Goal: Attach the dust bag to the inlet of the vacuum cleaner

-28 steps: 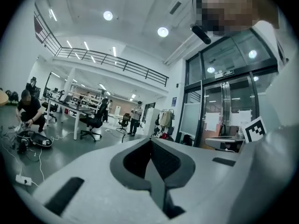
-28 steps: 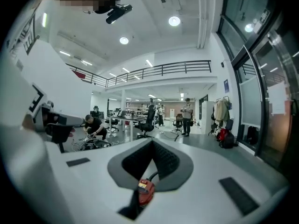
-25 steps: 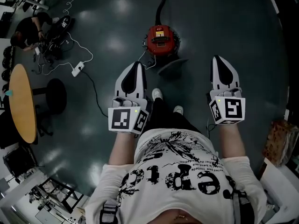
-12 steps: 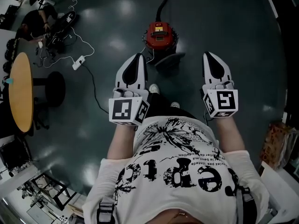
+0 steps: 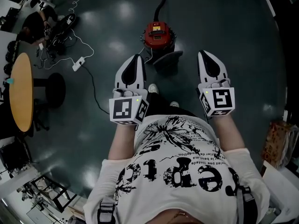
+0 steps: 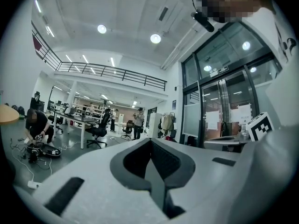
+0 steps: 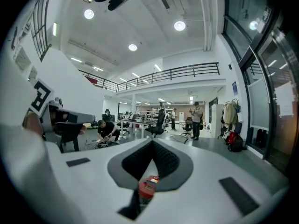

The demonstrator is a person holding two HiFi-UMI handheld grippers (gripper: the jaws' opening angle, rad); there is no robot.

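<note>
Dark floor point(image 5: 243, 45) fills the head view, and the red vacuum point(image 5: 159, 34) stands on it ahead of the person's feet. A dark flat shape point(image 5: 169, 59), possibly the dust bag, lies just beside the vacuum. The left hand-held gripper point(image 5: 135, 59) and the right hand-held gripper point(image 5: 205, 55) hang above the floor either side of it, each with jaws together and nothing between them.
</note>
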